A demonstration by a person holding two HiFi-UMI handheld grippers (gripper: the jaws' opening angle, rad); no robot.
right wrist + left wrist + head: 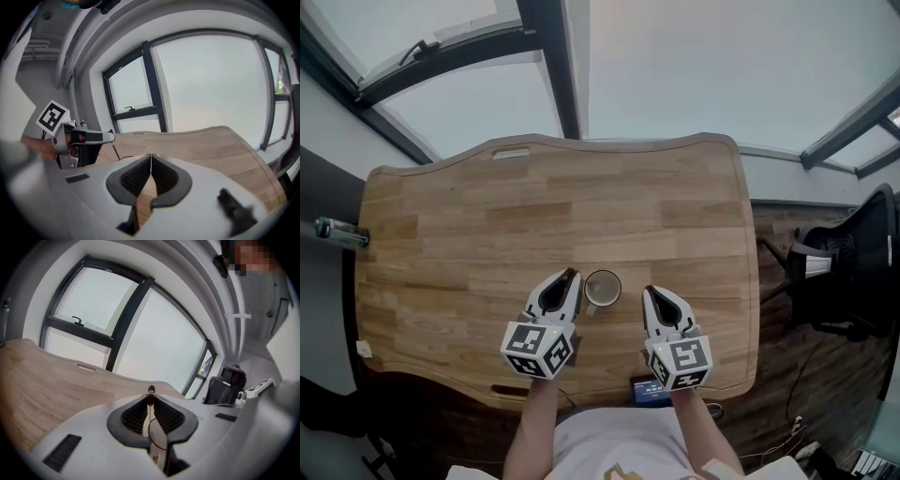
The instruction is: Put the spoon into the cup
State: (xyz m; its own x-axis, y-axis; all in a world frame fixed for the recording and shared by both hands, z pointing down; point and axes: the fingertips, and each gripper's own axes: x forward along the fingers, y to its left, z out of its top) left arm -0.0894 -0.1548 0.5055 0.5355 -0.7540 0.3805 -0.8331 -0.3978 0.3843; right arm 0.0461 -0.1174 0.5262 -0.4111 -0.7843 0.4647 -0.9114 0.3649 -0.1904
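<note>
A round cup [602, 288] stands on the wooden table [534, 206], near the front edge, between my two grippers. My left gripper [570, 276] is just left of the cup and shut on the spoon [151, 391]. The spoon's pale handle runs back between the pads and a small brown end pokes out past the tips. My right gripper [648, 292] hovers just right of the cup, its jaws closed tip to tip with nothing between them [151, 157]. The cup itself is hidden in both gripper views.
A black office chair [844, 272] stands off the table's right end. A small blue object [649, 389] sits at the front edge by the person's body. A dark cylinder [337, 232] juts out at the left. Large windows lie beyond the far edge.
</note>
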